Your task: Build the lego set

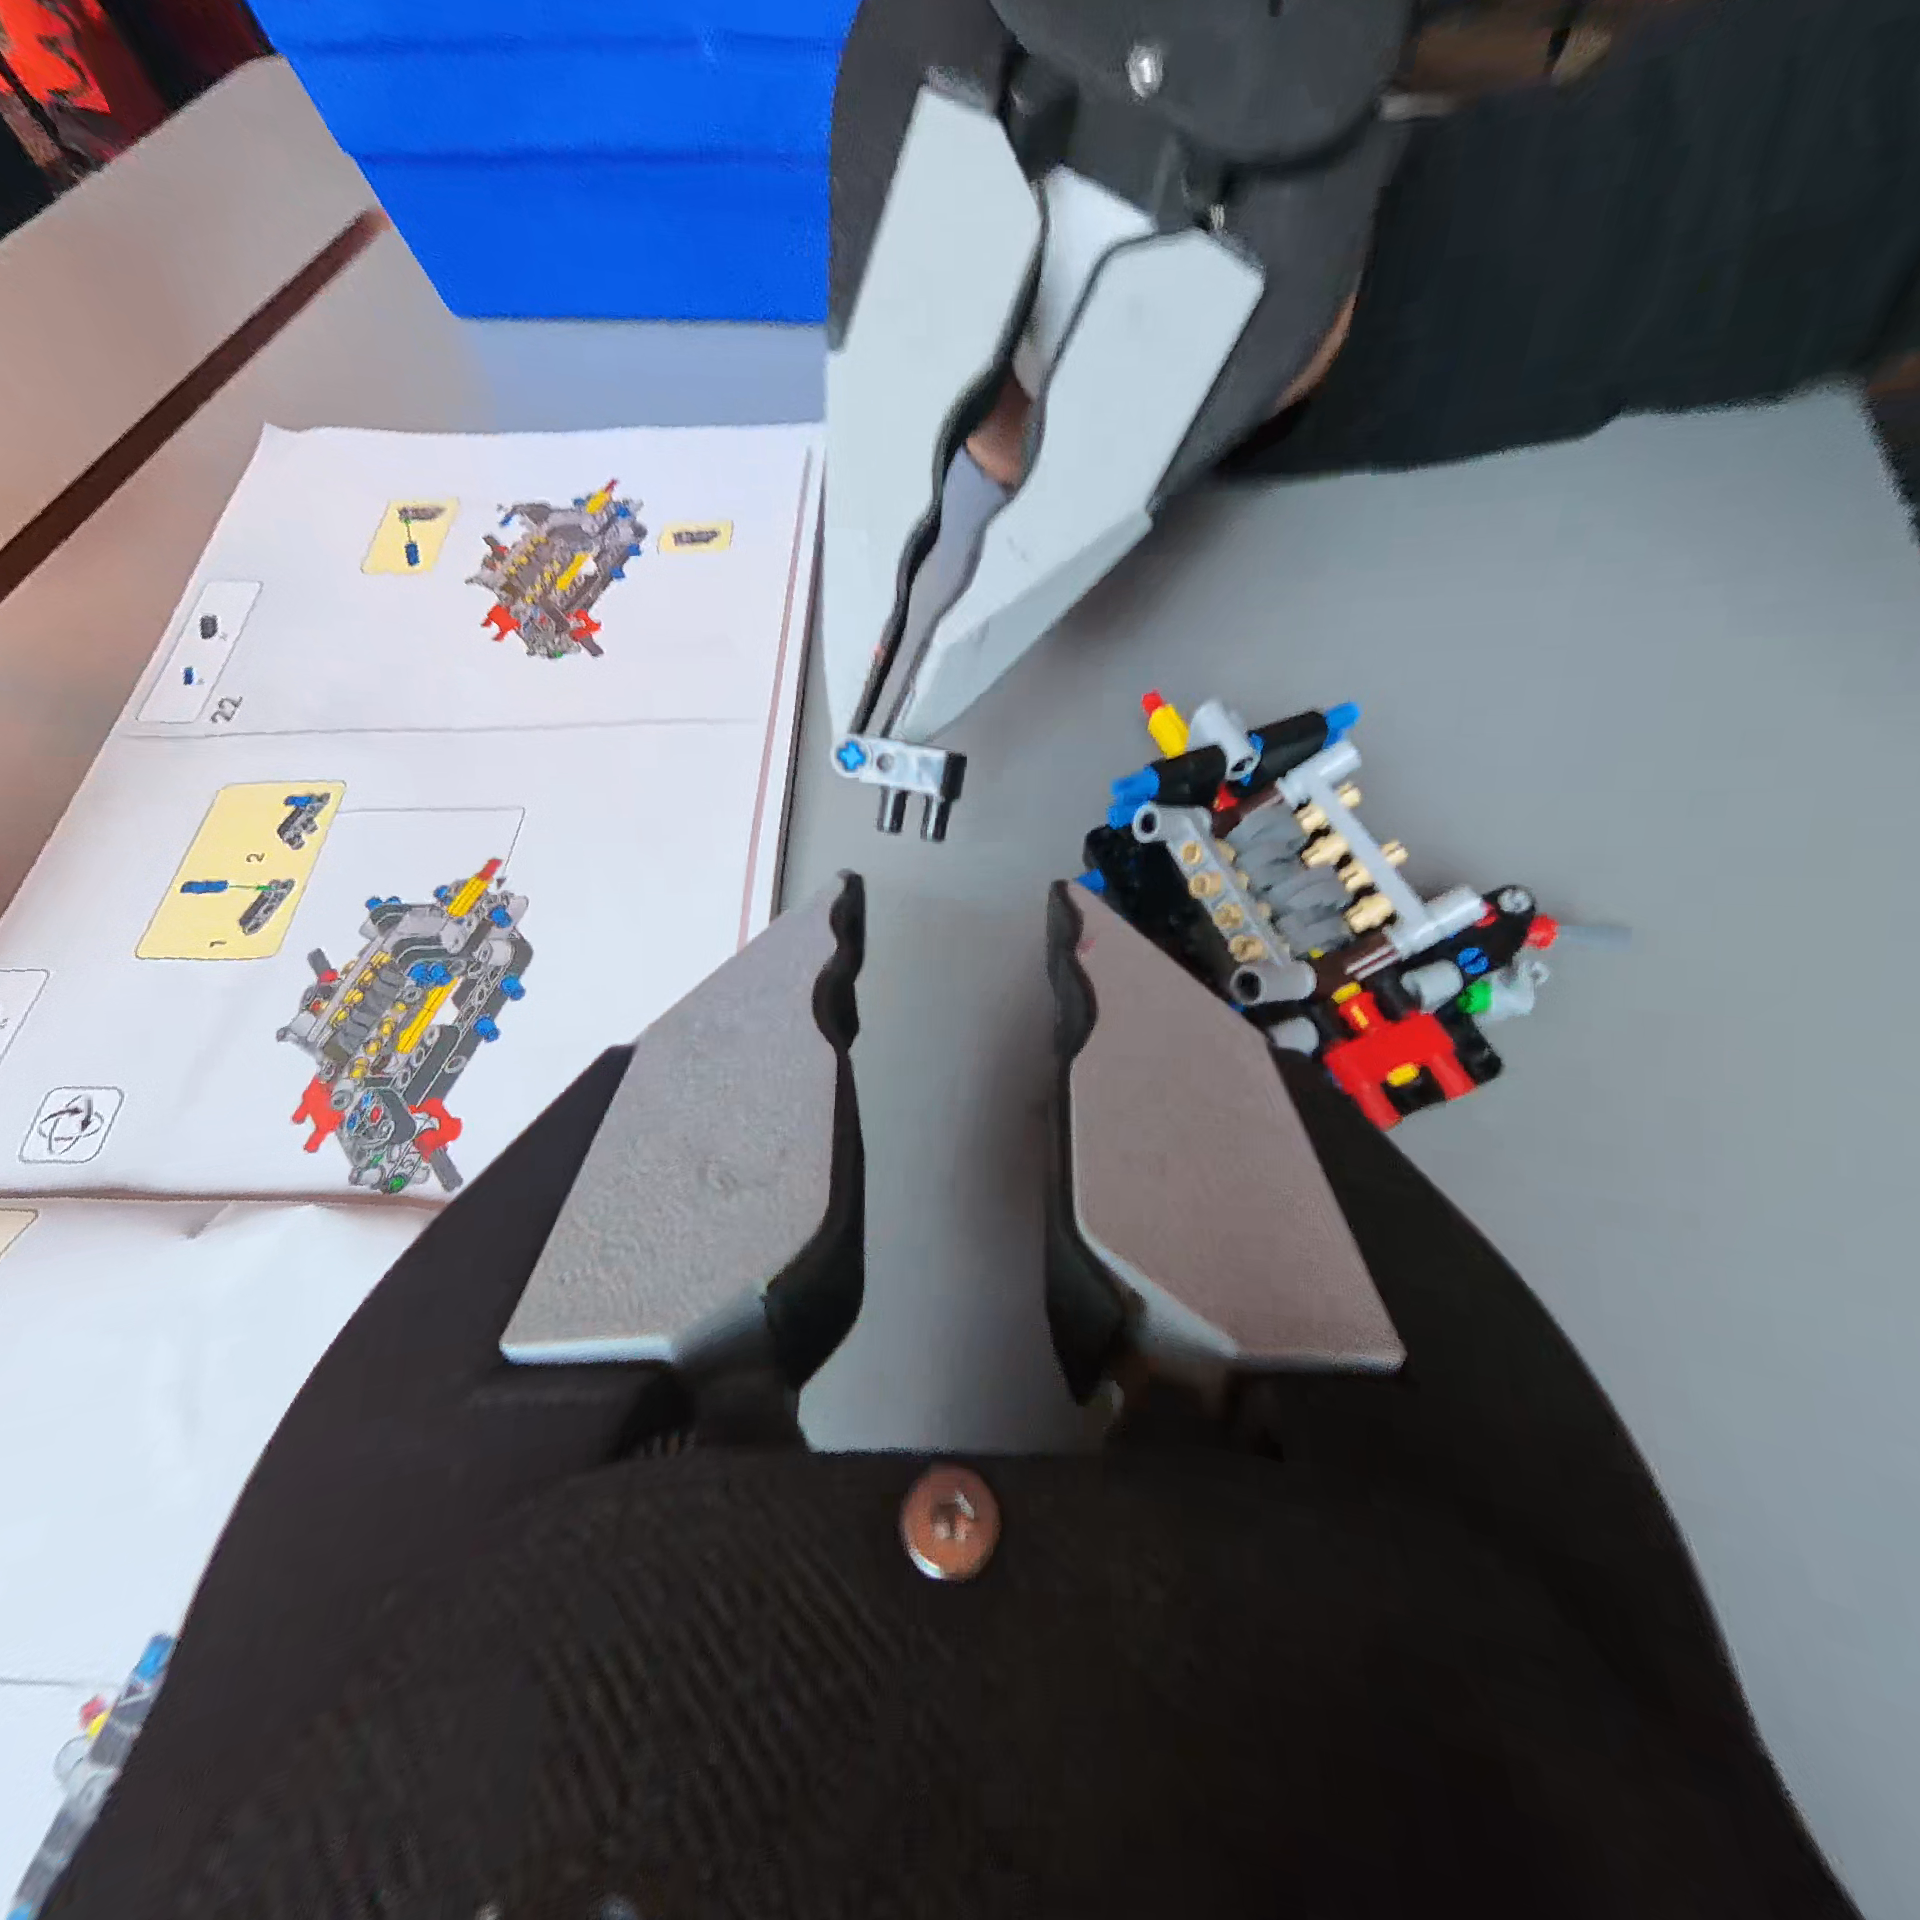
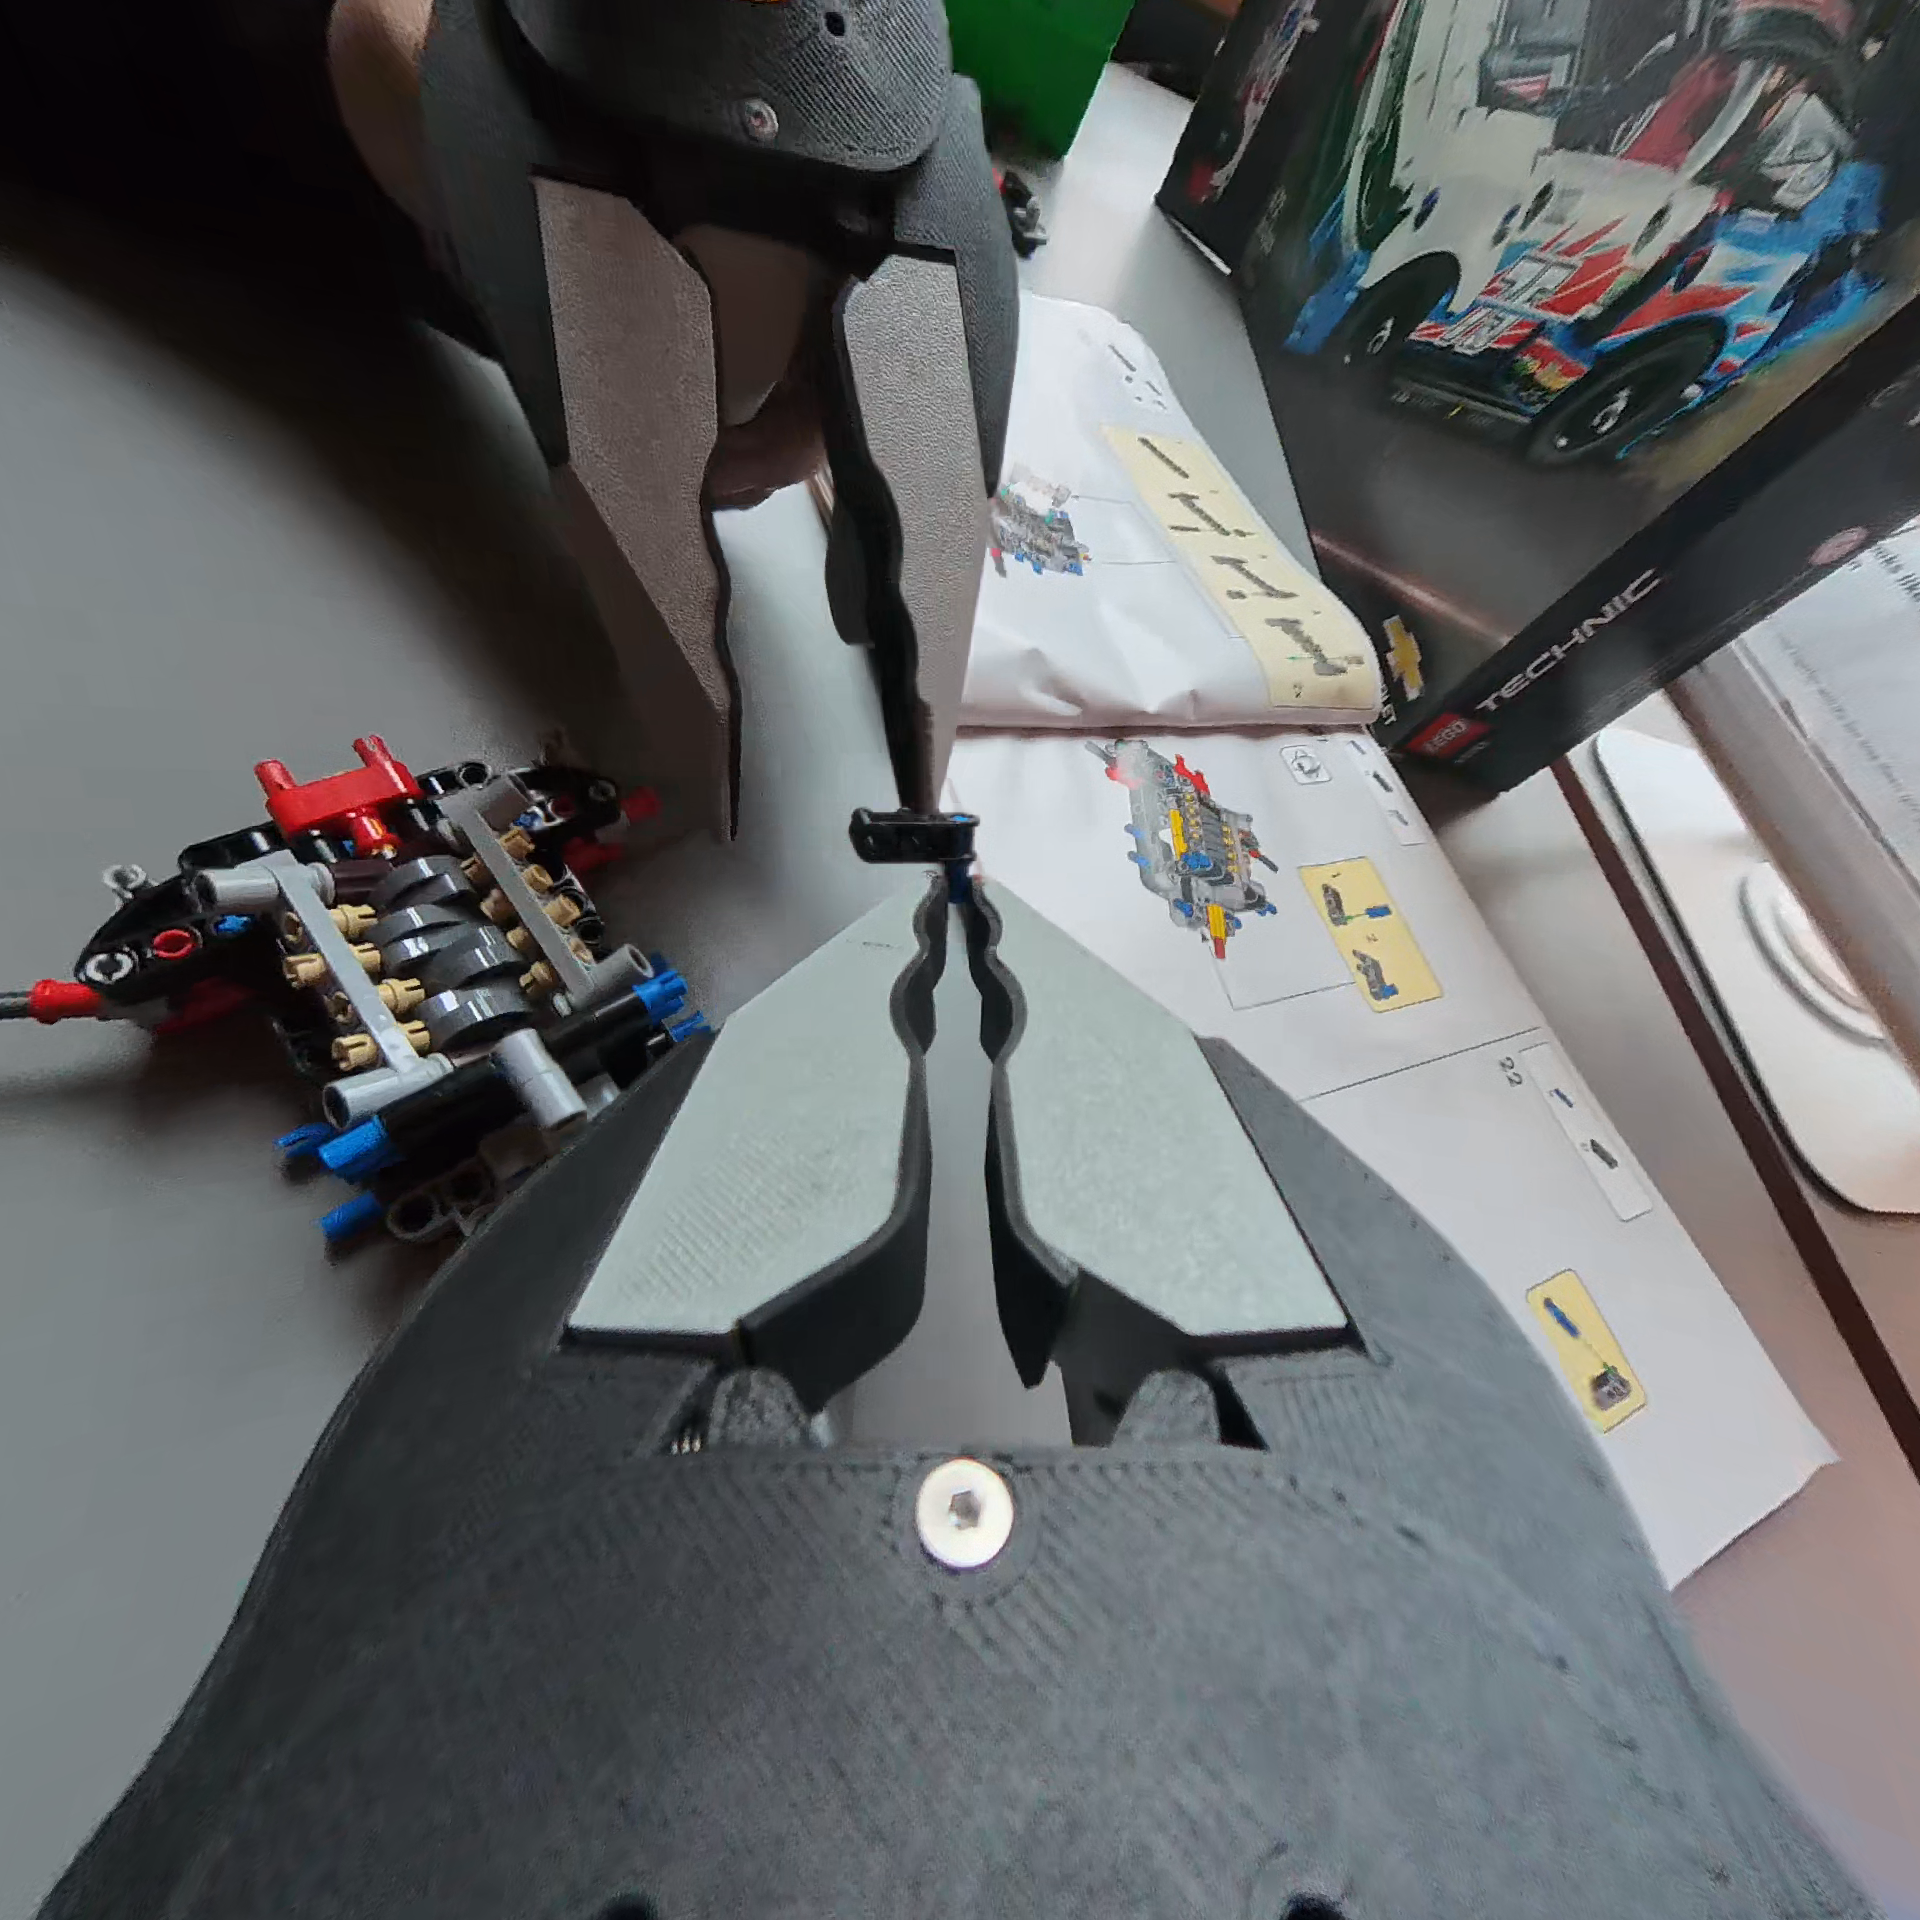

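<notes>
My right gripper [image 2: 956, 896] is shut on the blue pin of a small connector piece [image 2: 912, 833] and holds it above the grey table. In the left wrist view the right gripper [image 1: 883, 727] comes down from the top, and the piece [image 1: 902, 774] shows grey with black pins. My left gripper [image 1: 954, 914] is open and empty, its tips just short of the piece. In the right wrist view it [image 2: 821, 800] faces mine from above. The partly built lego assembly [image 1: 1320, 904] lies on the table to the right of both grippers; it also shows in the right wrist view [image 2: 395, 966].
An open instruction booklet [image 1: 436, 790] lies left of the grippers and shows in the right wrist view [image 2: 1351, 987]. A blue bin [image 1: 582, 156] stands behind it. The lego set box [image 2: 1558, 312] stands at the back, beside a white base [image 2: 1766, 987]. Both grippers' tips are close together, under 4 cm apart.
</notes>
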A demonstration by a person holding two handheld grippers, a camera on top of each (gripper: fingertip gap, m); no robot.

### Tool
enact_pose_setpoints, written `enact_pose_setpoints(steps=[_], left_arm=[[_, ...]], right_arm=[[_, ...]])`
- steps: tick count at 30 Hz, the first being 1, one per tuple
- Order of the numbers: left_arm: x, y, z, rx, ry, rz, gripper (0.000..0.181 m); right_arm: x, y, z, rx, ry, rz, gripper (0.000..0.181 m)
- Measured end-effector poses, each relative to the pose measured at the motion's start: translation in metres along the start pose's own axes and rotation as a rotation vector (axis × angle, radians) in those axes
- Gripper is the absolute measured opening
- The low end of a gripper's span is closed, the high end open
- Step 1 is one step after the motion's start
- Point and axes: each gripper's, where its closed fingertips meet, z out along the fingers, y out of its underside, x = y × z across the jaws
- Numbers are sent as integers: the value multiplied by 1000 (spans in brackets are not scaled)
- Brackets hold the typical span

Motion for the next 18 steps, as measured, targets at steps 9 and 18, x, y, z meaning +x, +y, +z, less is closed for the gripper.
enact_pose_setpoints(steps=[9, 18], left_arm=[[7, -20, -9, 129, 67, -78, 27], [1, -15, -7, 134, 85, -177, 12]], right_arm=[[-1, -22, 3, 21, 165, -219, 0], [-3, -19, 7, 1, 203, -274, 0]])
